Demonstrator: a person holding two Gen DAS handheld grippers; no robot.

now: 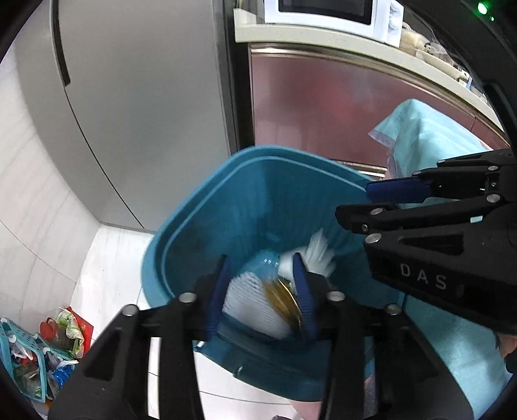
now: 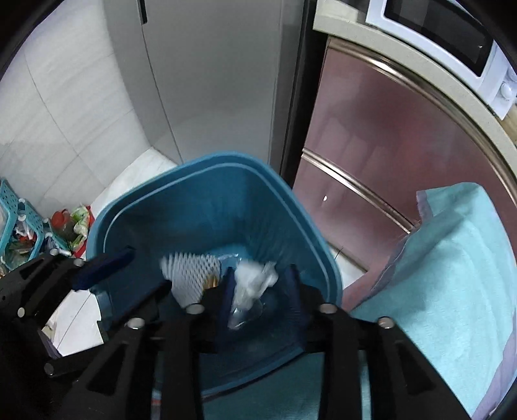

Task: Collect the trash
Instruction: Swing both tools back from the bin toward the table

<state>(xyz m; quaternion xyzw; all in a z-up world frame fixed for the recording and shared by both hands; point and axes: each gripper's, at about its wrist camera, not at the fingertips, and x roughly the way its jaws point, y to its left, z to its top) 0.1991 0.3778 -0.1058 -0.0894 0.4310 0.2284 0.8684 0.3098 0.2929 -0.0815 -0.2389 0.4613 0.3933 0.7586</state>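
Observation:
A blue trash bin [image 1: 194, 210] [image 2: 129, 197] stands on the floor below both grippers. My left gripper [image 1: 261, 290] [image 2: 148, 268] is open over it. A white foam net [image 1: 252, 303] [image 2: 190, 271] with a golden piece [image 1: 281, 300] shows between its jaws, inside the bin; the golden piece lies close to the right pad. My right gripper [image 2: 260, 287] [image 1: 355, 205] is open too. Crumpled white plastic [image 2: 252, 281] [image 1: 320, 255] shows between its jaws, blurred, over the bin's bottom. Whether either piece still touches a pad is unclear.
A grey fridge [image 1: 129, 113] stands behind the bin, a reddish cabinet [image 1: 323, 106] with a white microwave [image 1: 326, 13] to its right. A light-blue cloth [image 2: 452, 258] covers a surface at the right. A teal basket [image 2: 19, 219] with bags sits on the floor at the left.

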